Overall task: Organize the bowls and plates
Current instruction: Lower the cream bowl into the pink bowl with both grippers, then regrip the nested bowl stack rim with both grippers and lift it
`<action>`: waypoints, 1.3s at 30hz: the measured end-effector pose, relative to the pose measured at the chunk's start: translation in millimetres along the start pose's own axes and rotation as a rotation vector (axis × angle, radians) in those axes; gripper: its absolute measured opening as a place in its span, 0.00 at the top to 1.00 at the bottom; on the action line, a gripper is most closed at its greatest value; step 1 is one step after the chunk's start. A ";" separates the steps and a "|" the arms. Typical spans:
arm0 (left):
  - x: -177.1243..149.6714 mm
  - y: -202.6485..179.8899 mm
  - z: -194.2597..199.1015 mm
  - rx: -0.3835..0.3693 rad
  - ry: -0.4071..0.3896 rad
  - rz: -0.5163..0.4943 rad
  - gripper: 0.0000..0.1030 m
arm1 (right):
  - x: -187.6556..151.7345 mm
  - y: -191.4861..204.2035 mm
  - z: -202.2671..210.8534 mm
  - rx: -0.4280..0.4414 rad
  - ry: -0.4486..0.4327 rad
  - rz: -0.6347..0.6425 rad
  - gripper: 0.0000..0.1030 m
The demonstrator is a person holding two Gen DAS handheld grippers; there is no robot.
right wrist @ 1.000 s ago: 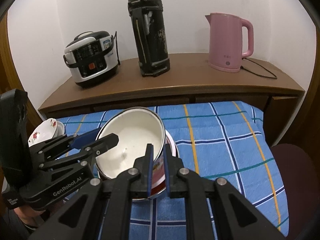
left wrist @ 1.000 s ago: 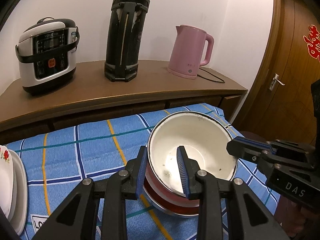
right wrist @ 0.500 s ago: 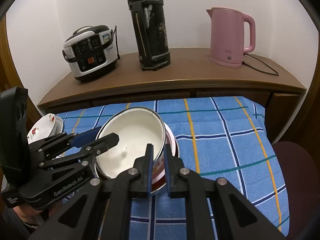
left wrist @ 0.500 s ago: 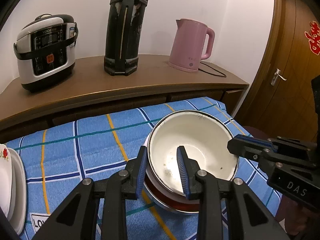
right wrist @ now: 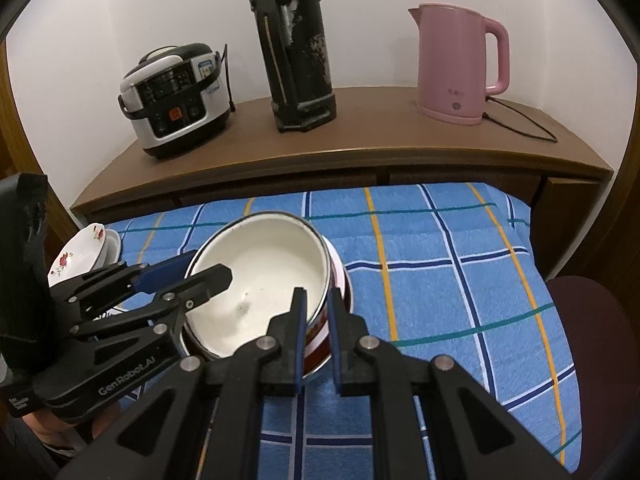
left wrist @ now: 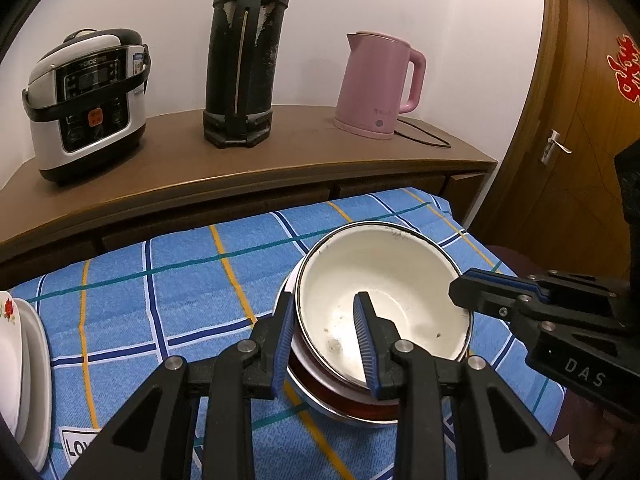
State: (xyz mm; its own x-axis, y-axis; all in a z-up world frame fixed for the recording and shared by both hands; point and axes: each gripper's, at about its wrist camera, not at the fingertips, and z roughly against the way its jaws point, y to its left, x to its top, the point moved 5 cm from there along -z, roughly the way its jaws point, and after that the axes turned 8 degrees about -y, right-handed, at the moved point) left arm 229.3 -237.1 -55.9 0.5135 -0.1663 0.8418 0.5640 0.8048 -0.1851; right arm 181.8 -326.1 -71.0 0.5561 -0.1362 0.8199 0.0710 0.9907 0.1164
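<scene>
Bowl (left wrist: pixel 384 304) (white, nested in red one) – left tongs (left wrist: pixel 326 344) clamp near rim, right tongs (right wrist: pixel 318 332) clamp opposite rim.

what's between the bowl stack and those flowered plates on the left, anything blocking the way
Nothing visible: only bare checked cloth lies between the bowl stack, gripped at its rim by the left gripper and right gripper, and the flowered plates.

— What lettering can be read here?
— "DAS" stands in pale letters on the body of the right gripper (left wrist: pixel 464 300), seen from the left wrist. "GenRobot.AI" runs along the left gripper (right wrist: pixel 200 272), seen from the right wrist.
— Anything else?
— A white label (left wrist: pixel 78 442) on the blue checked cloth (left wrist: pixel 160 280) starts with "LO", then is cut off. The rice cooker (left wrist: pixel 86 102) carries a brand line above its display, too small to read surely.
</scene>
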 end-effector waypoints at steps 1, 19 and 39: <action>-0.3 -0.3 -0.1 -0.002 0.001 -0.002 0.69 | -0.2 -0.6 -0.6 -0.001 0.001 -0.001 0.89; -3.2 -4.3 -0.7 -0.013 0.006 -0.020 0.69 | -1.9 -7.0 -4.1 -0.012 0.014 0.001 0.89; -2.7 -4.7 0.9 -0.023 0.000 -0.024 0.69 | -4.5 -5.8 -4.9 -0.040 0.007 0.049 0.89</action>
State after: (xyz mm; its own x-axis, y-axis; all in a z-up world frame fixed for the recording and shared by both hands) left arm 224.7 -239.9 -56.9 0.5000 -0.1852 0.8460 0.5908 0.7872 -0.1768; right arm 183.0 -331.3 -78.0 0.5653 -0.0877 0.8202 0.0766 0.9956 0.0536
